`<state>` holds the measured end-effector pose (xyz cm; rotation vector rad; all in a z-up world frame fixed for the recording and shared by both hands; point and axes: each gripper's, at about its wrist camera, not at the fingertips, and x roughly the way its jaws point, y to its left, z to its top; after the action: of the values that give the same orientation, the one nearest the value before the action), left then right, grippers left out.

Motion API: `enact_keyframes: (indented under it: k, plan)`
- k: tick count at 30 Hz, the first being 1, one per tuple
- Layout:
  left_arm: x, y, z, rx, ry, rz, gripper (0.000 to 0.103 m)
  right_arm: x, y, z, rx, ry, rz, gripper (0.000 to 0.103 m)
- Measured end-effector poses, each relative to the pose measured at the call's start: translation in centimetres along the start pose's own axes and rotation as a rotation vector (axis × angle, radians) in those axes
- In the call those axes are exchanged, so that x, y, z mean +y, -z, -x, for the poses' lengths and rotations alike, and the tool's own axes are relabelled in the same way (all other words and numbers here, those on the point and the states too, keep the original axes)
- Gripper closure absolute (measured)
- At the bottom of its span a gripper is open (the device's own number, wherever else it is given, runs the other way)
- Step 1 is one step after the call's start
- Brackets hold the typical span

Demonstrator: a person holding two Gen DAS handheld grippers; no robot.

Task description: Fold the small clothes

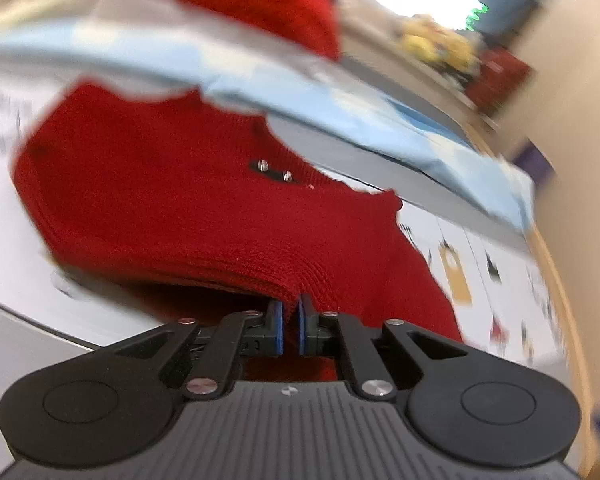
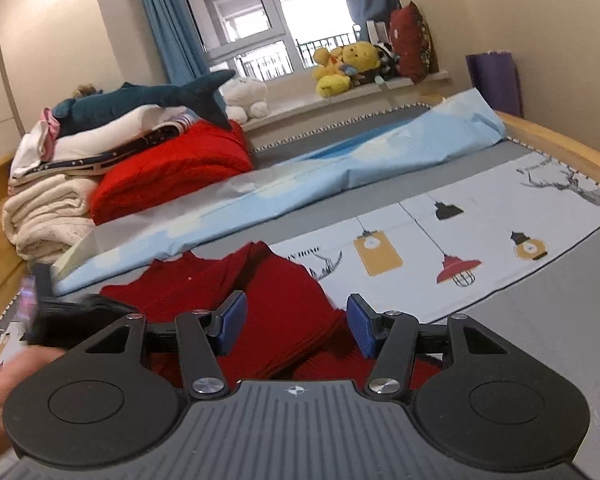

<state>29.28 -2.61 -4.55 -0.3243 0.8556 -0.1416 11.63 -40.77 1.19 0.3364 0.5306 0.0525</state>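
A small red knitted garment [image 1: 172,208] lies on the bed's white printed sheet [image 1: 500,276]. My left gripper [image 1: 291,307] is shut on its near edge, the fabric pinched between the blue pads and lifted; the view is blurred. In the right wrist view the same red garment [image 2: 276,300] lies partly folded in front of my right gripper [image 2: 296,320], which is open and empty just above it. The left gripper [image 2: 72,316] shows as a dark blurred shape at the garment's left.
A light blue folded sheet [image 2: 300,184] lies across the bed behind the garment. A pile of folded clothes with a red blanket [image 2: 168,176] and a shark plush [image 2: 148,96] sits at the back left. Stuffed toys [image 2: 344,66] line the windowsill. Wooden bed rail [image 2: 560,148] on the right.
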Motion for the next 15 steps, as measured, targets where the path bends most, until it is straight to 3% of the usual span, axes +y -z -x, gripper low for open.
enact_keyframes:
  k: [2, 6, 10, 15]
  plan:
    - [2.0, 0.2, 3.4, -0.016, 0.005, -0.127, 0.097, 0.3, 0.1, -0.4, 0.029, 0.009, -0.005, 0.046]
    - [9.0, 2.0, 9.4, 0.012, -0.007, -0.275, 0.097, 0.6, 0.5, -0.9, 0.055, 0.019, -0.029, 0.046]
    - [15.2, 6.2, 13.6, 0.092, -0.145, -0.467, 0.097, 1.6, 1.5, -1.4, 0.092, 0.029, -0.056, 0.046]
    - [23.0, 11.3, 15.1, 0.27, -0.229, -0.501, 0.097, 3.2, 2.8, -1.9, 0.123, 0.069, -0.04, 0.046]
